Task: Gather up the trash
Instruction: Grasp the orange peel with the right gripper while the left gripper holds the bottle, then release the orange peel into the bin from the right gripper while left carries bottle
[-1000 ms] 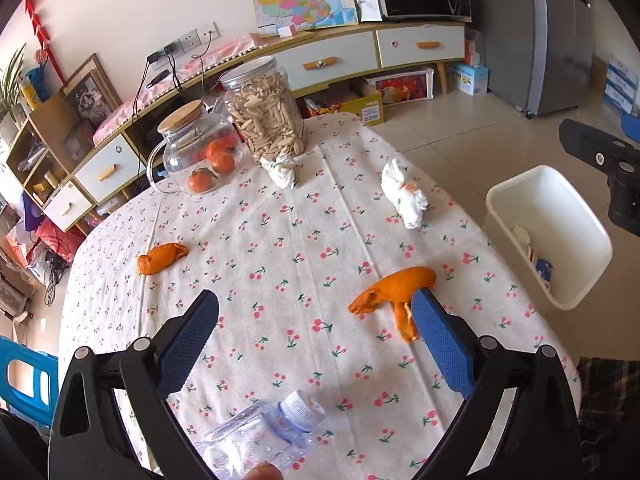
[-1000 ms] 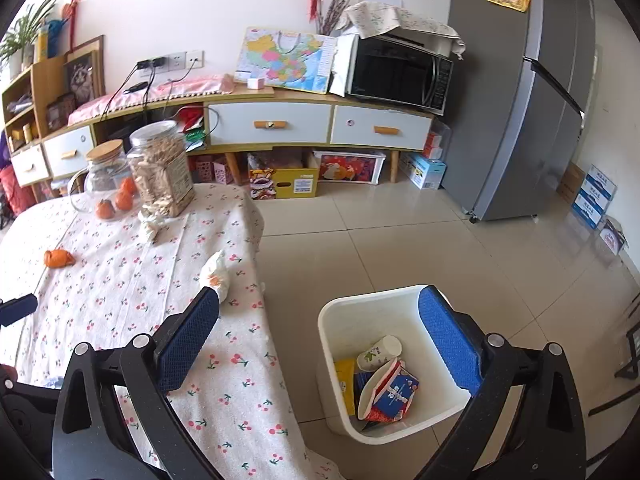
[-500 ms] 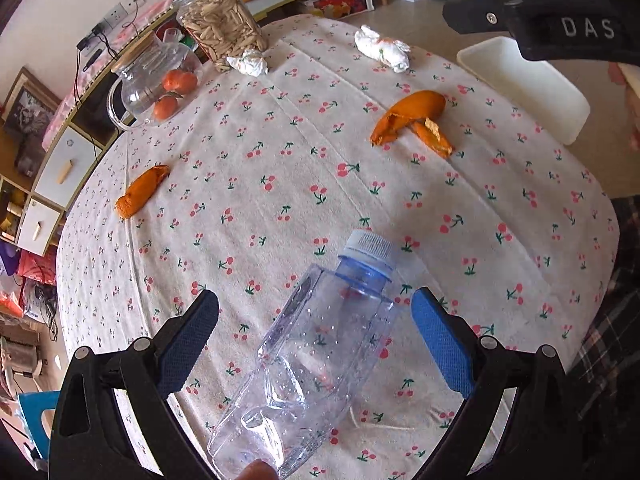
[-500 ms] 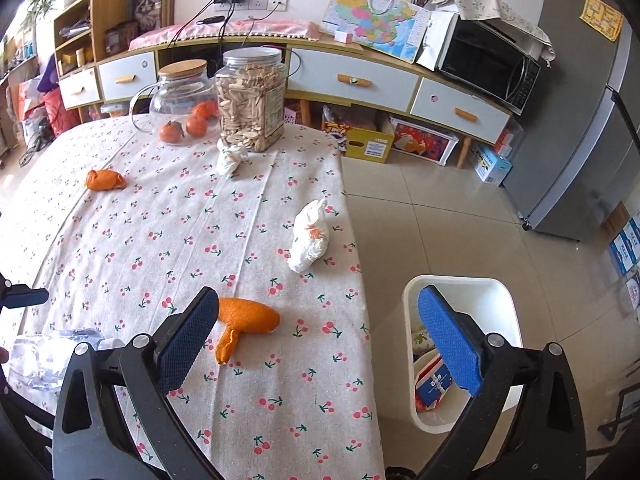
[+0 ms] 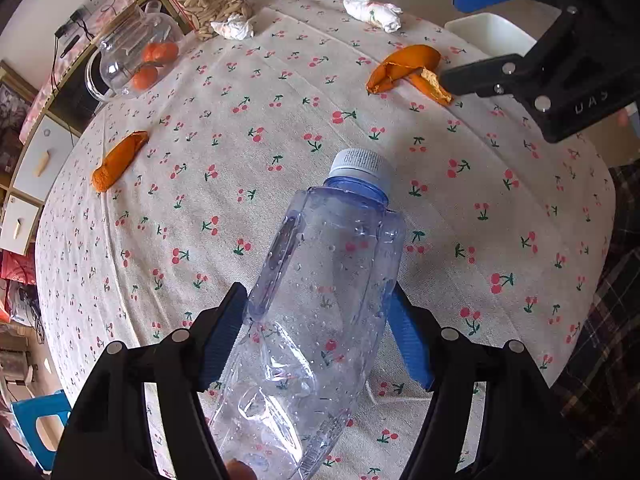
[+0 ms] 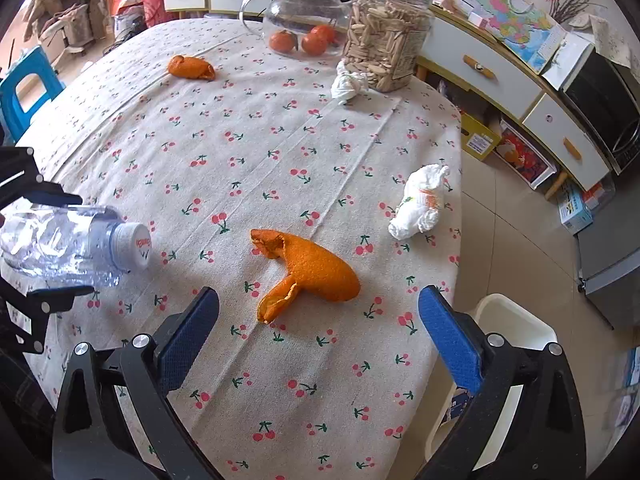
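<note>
1. Bottle (image 5: 320, 300) lies on the tablecloth (image 5: 240, 120), cap pointing away from you, long axis running between your left gripper (image 5: 318, 336) jaws, which are closing on its crushed body.
2. Your right gripper (image 6: 318, 332) hovers wide open, empty, with the orange peel (image 6: 308, 268) just ahead of it.

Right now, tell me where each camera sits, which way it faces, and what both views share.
Left wrist: on the left gripper, looking steeply down at the crushed bottle between its closing jaws; the right gripper shows top right.
Right wrist: on the right gripper, angled down across the table at the orange peel; jaws open.
Shared: bottle, peel, crumpled tissue, nut jar.
</note>
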The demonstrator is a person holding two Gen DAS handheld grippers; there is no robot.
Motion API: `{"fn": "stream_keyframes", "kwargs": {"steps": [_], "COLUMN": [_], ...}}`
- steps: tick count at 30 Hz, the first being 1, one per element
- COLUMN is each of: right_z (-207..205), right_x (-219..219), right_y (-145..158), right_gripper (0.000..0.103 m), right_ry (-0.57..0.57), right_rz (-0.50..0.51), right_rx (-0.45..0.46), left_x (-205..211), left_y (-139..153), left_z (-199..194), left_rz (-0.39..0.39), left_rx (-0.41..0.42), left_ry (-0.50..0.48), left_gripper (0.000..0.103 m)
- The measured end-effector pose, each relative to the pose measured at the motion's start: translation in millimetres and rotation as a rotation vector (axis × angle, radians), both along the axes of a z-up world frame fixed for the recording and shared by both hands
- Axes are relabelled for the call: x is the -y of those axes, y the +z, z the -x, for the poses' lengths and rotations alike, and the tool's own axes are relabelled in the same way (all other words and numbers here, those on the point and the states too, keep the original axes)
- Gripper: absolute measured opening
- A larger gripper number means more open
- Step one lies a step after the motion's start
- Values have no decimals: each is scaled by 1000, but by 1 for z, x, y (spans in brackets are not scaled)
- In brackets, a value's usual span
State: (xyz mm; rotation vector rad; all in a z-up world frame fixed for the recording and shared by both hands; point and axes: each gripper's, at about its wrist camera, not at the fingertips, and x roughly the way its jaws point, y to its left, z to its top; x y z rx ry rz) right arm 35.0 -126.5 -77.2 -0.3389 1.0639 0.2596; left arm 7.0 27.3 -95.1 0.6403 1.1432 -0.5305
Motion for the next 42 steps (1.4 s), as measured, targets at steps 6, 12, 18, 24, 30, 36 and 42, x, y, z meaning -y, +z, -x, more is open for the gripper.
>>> {"fn": "stream_keyframes", "kwargs": {"steps": [6, 12, 18, 24, 30, 36, 42], "right_z": [-7, -18, -25, -22, -17, -15, -19], "right_x": [-6, 3, 3, -25, -41, -39, -27], "right_y": [-11, -22, -8, 22, 48, 58, 59], "right_gripper": [90, 28, 16, 16, 16, 16, 16], "right_ry": [32, -18, -92, -81, -111, -190, -275], "right_rz": [3, -39, -148, -203, -252, -285, -289], "right_rx": [-14, -70, -51, 56, 178, 253, 290], "left_x": [-10, -15, -34, -53, -68, -76, -68], "left_y": [29, 37, 42, 50, 60, 65, 78], "left_z": [-8, -15, -35, -51, -61, -66, -65], "left_rz": [109, 158, 213, 257, 293, 348, 415], "left_rx": [51, 79, 110, 159, 224, 289, 356], "left_ry": [84, 147, 296, 446, 560, 661, 710], "left_gripper": [67, 67, 67, 67, 67, 67, 67]}}
